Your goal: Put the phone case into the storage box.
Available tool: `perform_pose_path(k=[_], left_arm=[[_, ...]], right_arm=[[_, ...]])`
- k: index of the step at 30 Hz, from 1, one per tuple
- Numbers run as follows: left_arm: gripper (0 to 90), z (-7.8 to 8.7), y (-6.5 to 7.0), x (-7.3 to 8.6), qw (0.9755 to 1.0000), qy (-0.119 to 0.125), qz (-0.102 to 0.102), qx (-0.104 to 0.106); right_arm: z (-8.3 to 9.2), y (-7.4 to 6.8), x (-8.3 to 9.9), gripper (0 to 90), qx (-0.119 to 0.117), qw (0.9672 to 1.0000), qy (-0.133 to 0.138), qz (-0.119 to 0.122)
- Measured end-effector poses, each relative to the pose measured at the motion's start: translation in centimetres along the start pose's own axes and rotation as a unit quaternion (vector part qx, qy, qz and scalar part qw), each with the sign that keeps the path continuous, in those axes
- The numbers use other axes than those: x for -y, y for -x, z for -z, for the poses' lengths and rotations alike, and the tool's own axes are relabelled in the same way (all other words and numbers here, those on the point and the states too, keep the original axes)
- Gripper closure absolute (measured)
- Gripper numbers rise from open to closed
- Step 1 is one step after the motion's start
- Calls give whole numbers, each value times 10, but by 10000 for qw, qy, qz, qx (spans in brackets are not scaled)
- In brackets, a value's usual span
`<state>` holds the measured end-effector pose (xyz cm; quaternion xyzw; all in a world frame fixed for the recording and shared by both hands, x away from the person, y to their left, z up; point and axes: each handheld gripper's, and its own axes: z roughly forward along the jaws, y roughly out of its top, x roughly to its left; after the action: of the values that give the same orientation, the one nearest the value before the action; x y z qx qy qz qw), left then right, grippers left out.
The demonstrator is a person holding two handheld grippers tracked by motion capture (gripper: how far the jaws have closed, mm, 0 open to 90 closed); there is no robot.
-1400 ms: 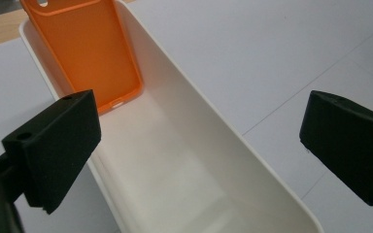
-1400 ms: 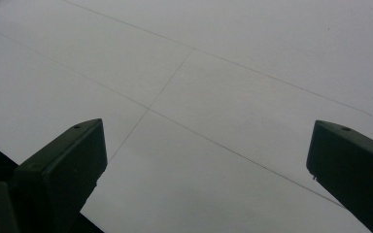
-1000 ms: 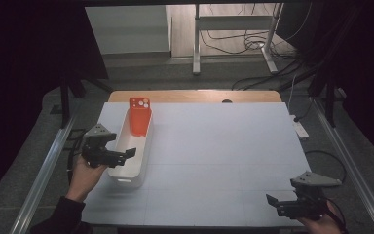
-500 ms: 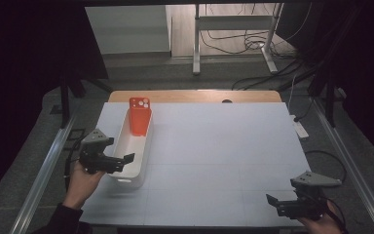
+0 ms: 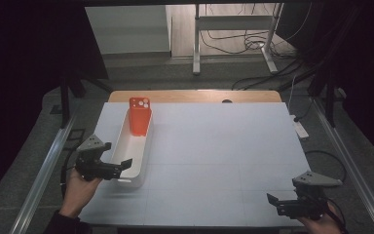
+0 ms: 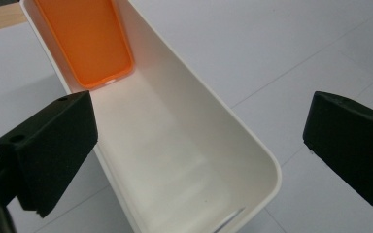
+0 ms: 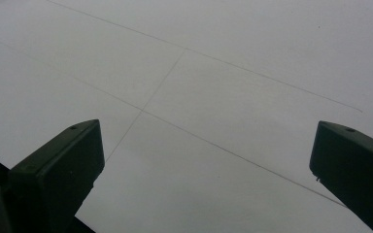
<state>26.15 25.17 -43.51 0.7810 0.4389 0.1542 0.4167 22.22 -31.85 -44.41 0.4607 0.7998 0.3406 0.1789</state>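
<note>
Nearest, at the table's (image 5: 214, 146) front edge, the right gripper (image 5: 277, 202) hangs wide open and empty. The left gripper (image 5: 124, 168), also spread wide, holds nothing over the near end of the white bin (image 5: 143, 153). The orange phone case (image 5: 139, 116) already leans inside its far end; likely only a withdrawal remains.

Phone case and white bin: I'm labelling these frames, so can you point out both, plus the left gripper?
phone case (image 5: 139, 117), high view, its orange back.
white bin (image 6: 213, 121), left gripper view, right side wall.
left gripper (image 5: 121, 165), high view, between its jaws.
</note>
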Motion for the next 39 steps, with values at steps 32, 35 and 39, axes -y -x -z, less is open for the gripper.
perform_pose_path(k=[32,35,39], left_arm=[[0,27,8,34,9998,1,110,-181],[0,29,9,37,9997,16,117,-203],[0,34,9,41,9997,40,139,-212]], right_arm=[[-1,-1,0,0,18,10000,-33,39],[-1,-1,0,0,21,10000,-32,35],[-1,-1,0,0,27,10000,-33,33]])
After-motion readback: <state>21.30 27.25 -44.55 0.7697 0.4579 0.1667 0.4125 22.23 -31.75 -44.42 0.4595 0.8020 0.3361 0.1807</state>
